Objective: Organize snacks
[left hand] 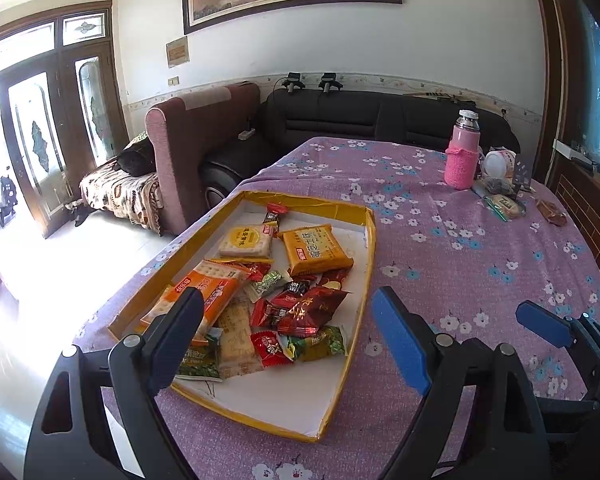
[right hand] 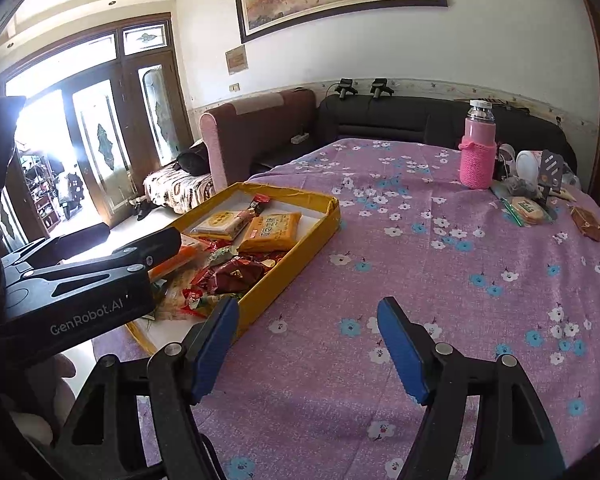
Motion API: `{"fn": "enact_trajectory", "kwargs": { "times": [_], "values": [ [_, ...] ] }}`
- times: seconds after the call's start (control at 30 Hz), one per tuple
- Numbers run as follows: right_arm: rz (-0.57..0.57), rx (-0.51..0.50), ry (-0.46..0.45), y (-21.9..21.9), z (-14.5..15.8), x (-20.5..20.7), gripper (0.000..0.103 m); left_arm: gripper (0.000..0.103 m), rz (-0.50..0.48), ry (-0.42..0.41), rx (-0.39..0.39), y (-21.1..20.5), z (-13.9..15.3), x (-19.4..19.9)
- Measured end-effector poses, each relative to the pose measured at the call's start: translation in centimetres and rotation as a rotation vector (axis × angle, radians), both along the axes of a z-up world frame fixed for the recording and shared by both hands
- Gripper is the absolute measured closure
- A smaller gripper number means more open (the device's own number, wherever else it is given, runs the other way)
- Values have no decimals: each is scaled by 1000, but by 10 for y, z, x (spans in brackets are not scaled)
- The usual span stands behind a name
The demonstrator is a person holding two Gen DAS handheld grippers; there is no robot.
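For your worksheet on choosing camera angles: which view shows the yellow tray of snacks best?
The left wrist view: the yellow tray lies nearly whole, its packets readable. In the right wrist view the left gripper covers part of it.

left gripper (left hand: pixel 288 332) pointing forward and down, jaws standing wide, nothing between pads. right gripper (right hand: pixel 308 344) angling down alike, jaws parted, gripping nothing. both sitting side by side, right one just beside left.

The tabletop (right hand: pixel 420 264) has a purple flowery cloth. A yellow tray (left hand: pixel 364 264) sits under the left jaws; a pink bottle (left hand: pixel 462 160) stands far ahead.
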State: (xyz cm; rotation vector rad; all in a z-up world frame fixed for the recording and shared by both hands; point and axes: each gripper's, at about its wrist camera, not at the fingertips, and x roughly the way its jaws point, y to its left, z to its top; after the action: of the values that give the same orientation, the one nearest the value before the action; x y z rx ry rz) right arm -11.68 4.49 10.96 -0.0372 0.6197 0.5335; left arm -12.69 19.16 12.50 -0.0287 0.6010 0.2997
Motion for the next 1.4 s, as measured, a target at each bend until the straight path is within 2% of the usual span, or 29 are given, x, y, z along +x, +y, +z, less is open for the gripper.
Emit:
{"fn": "enact_trajectory", "kwargs": {
  "times": [0.2,0.4,0.53,0.63,0.73,0.93,1.2,1.4],
  "values": [
    [3,-5,-1,2,0,0,29,16,0,-24,1,1,2,-5],
    [15,-14,-23,7,3,-5,29,16,83,-161,72,-1,22,-29],
    [32,-17,-38,11,5,-10,29,16,104,-246,126,-3,29,-47],
    [46,-18,-42,14,5,-12,29,15,107,-285,92,3,26,-54],
    [60,-25,-48,17,5,-17,29,15,76,-233,3,13,23,-46],
    [85,-42,-60,19,4,-26,29,15,71,-151,-64,22,9,-36],
    [72,-39,-51,13,4,-27,28,15,44,-89,-76,15,-2,-30],
    [60,-18,-36,4,4,-23,28,15,13,-77,-97,8,-1,-22]
  ]
}}
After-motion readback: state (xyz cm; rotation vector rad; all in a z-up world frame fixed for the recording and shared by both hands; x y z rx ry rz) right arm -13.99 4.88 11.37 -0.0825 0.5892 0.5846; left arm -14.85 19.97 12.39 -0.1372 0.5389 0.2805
